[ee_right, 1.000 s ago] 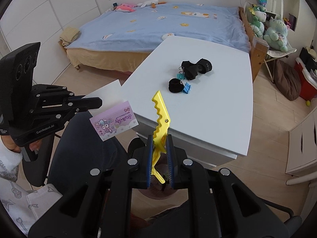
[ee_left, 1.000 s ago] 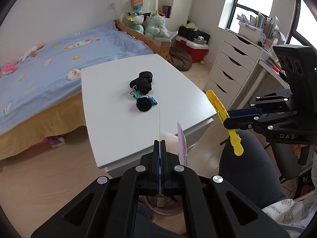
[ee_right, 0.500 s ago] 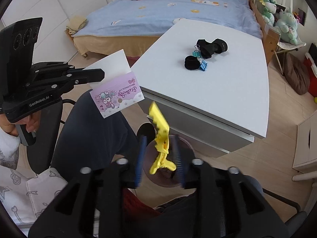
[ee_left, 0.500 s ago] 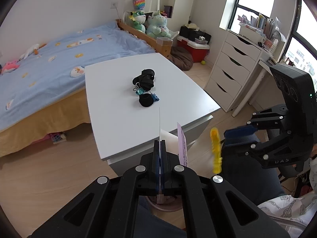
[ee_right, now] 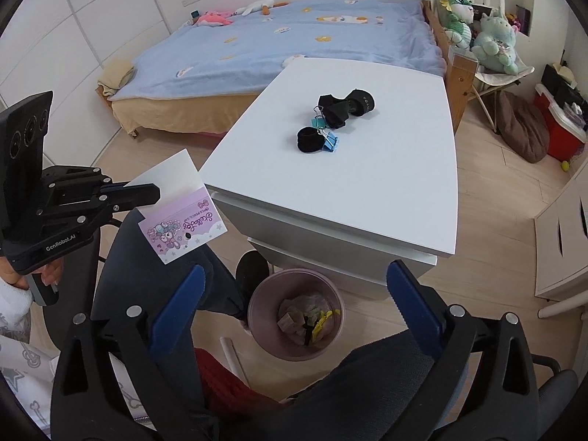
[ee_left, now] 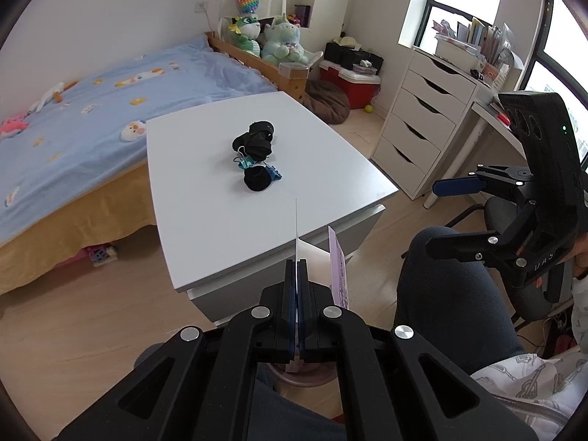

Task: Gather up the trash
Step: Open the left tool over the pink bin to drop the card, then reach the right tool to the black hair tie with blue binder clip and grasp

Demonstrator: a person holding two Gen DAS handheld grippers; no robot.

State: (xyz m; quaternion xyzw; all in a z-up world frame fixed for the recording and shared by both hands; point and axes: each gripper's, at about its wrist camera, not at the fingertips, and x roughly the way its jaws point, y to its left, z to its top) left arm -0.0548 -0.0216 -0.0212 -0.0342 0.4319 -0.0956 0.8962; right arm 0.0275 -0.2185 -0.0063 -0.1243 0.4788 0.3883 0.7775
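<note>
My left gripper (ee_left: 297, 270) is shut on a white paper sheet (ee_left: 307, 253) with a purple printed card (ee_left: 338, 275) beside it; the right wrist view shows the same paper and card (ee_right: 183, 226) hanging from that left gripper (ee_right: 149, 194). My right gripper (ee_right: 296, 272) hangs over a pink bin (ee_right: 257, 316) on the floor, its jaws opening wide with nothing between them. A yellow clip (ee_right: 323, 321) lies inside the bin among other scraps. On the white table (ee_right: 367, 191) lie black hair ties (ee_right: 310, 140) and blue binder clips (ee_right: 330, 142).
A person's dark-trousered legs (ee_right: 154, 268) and a black shoe (ee_right: 251, 270) are beside the bin. A bed with a blue cover (ee_left: 92, 110) stands behind the table, white drawers (ee_left: 422, 128) to the right, and an office chair (ee_left: 507, 213) near the right gripper (ee_left: 446, 217).
The right gripper went from shut on the yellow clip to wide open; the clip dropped into the pink bin. The left gripper kept still, holding the paper.
</note>
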